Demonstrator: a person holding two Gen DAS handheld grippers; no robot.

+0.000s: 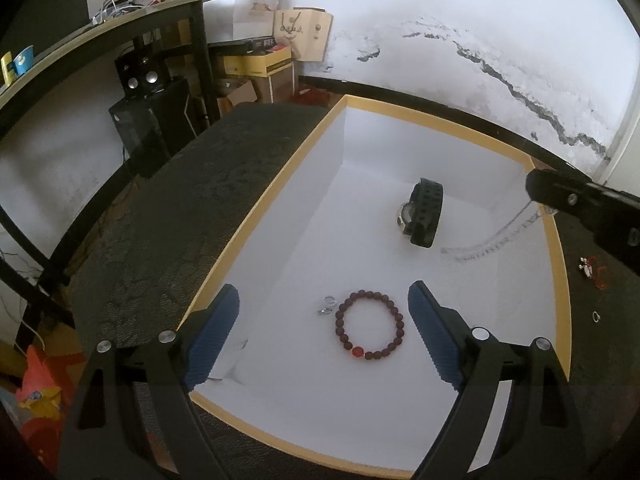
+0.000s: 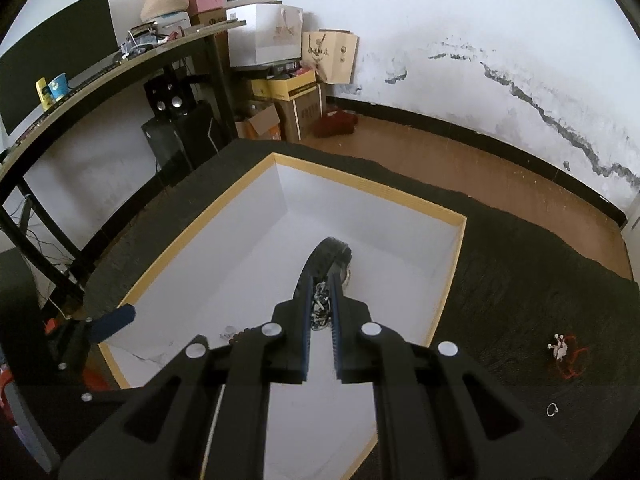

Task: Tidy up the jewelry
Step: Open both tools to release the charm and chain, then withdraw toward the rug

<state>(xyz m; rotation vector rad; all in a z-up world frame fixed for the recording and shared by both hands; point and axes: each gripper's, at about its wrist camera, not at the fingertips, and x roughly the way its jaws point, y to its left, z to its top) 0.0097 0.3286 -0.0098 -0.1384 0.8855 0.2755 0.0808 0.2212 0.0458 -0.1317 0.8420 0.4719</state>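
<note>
A white box with a yellow rim (image 1: 256,216) (image 2: 456,256) lies on a dark cloth. On its floor are a black watch (image 1: 424,212) (image 2: 328,256), a dark red bead bracelet (image 1: 340,322) and a small silver piece (image 1: 326,306). My left gripper (image 1: 326,294) hovers open over the bracelet, which lies loose between its blue pads (image 1: 216,336). My right gripper (image 2: 322,280) (image 1: 536,188) is shut on a silver chain (image 2: 320,308). The chain (image 1: 492,240) trails down onto the box floor beside the watch.
On the cloth right of the box lie a red string with white charms (image 1: 590,270) (image 2: 566,354) and a small silver ring (image 1: 597,316) (image 2: 553,410). A cluttered desk (image 2: 120,64), speakers and cardboard boxes stand far left.
</note>
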